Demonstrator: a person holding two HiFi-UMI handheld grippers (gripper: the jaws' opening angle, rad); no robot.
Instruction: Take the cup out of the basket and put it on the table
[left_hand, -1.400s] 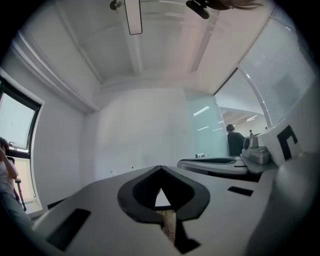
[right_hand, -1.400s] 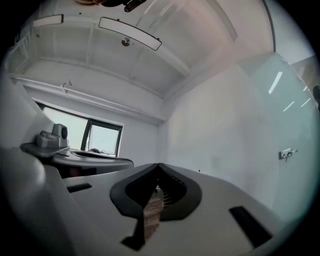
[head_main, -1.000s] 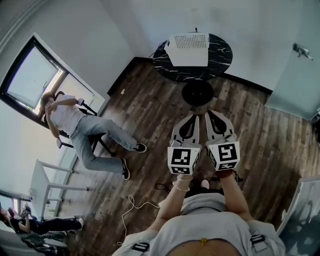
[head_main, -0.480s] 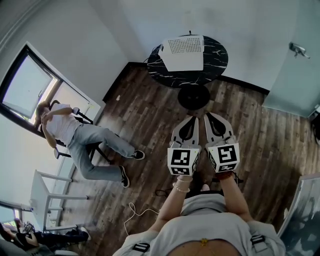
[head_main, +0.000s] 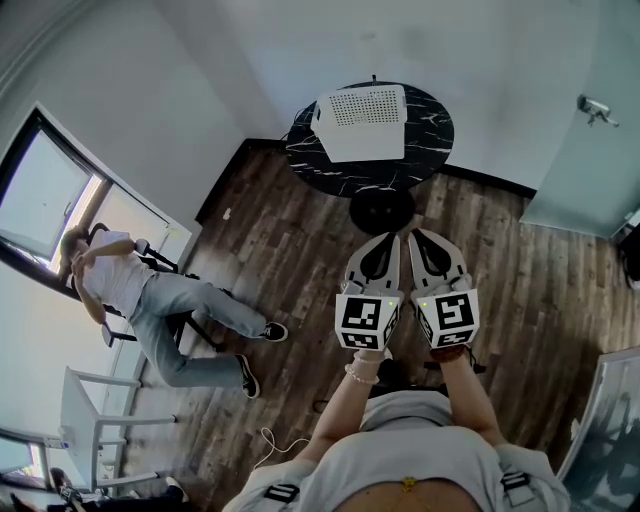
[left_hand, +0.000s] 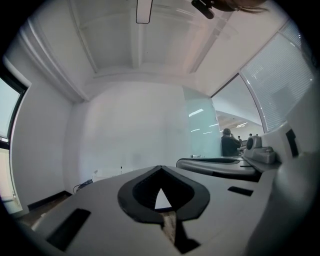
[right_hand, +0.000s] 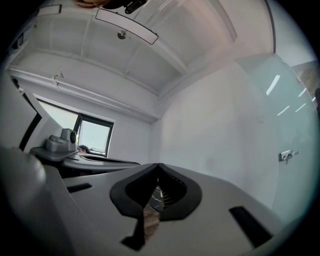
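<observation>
1. Holding the left gripper (head_main: 386, 238) and the right gripper (head_main: 420, 234) side by side in front of me, I point both over the wooden floor (head_main: 290, 240) toward the round black table (head_main: 430, 140)
2. My left gripper's jaws are closed tip to tip with nothing between them; its own view (left_hand: 160, 169) shows only a pale wall beyond
3. My right gripper's jaws are likewise pressed together and empty in its own view (right_hand: 158, 166)
4. Both grippers are well apart from the table, short of its near edge
5. A white basket (head_main: 362, 122) stands on the table toward the far left edge, with a perforated face turned up
6. I cannot see the cup in any view, so I cannot tell whether it is inside the basket
7. A person (head_main: 125, 290) sits by the window (head_main: 45, 195), well apart from the table
</observation>
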